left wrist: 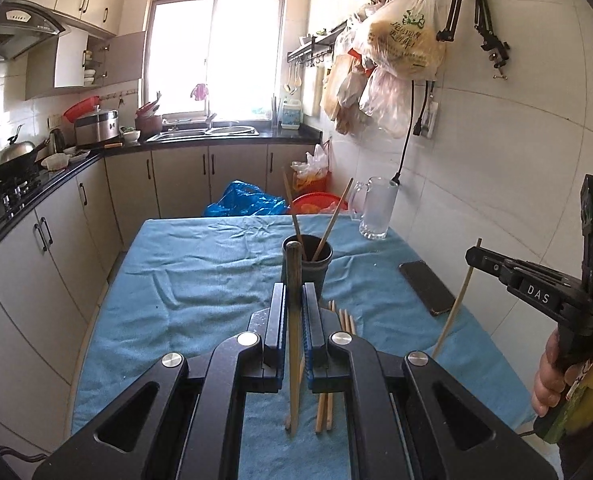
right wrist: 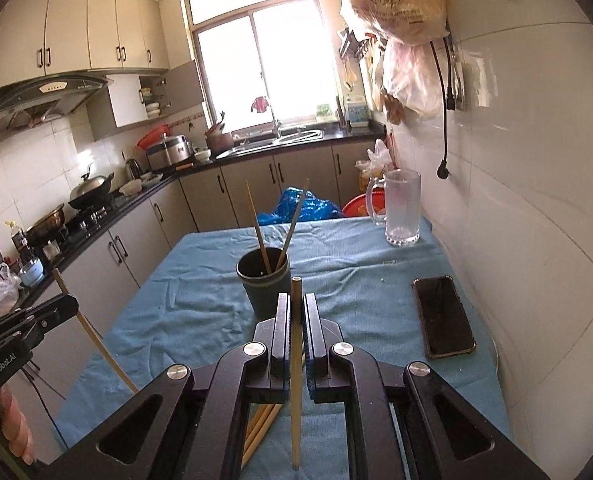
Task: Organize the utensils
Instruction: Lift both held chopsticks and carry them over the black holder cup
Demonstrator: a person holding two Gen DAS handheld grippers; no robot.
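A dark cup (left wrist: 307,264) (right wrist: 263,280) stands mid-table on the blue cloth and holds two wooden chopsticks (left wrist: 330,220) (right wrist: 256,228) leaning apart. My left gripper (left wrist: 295,292) is shut on one chopstick (left wrist: 293,340), held upright just in front of the cup. My right gripper (right wrist: 296,300) is shut on another chopstick (right wrist: 296,380), also upright, near the cup. The right gripper (left wrist: 472,256) shows at the right of the left wrist view, and the left gripper (right wrist: 70,304) at the left of the right wrist view. Several loose chopsticks (left wrist: 328,400) (right wrist: 262,420) lie on the cloth beneath the grippers.
A glass mug (left wrist: 376,208) (right wrist: 402,208) stands at the far right corner of the table (left wrist: 200,264). A black phone (left wrist: 430,288) (right wrist: 442,316) lies at the right side. A tiled wall runs along the right; kitchen counters run along the left and far end.
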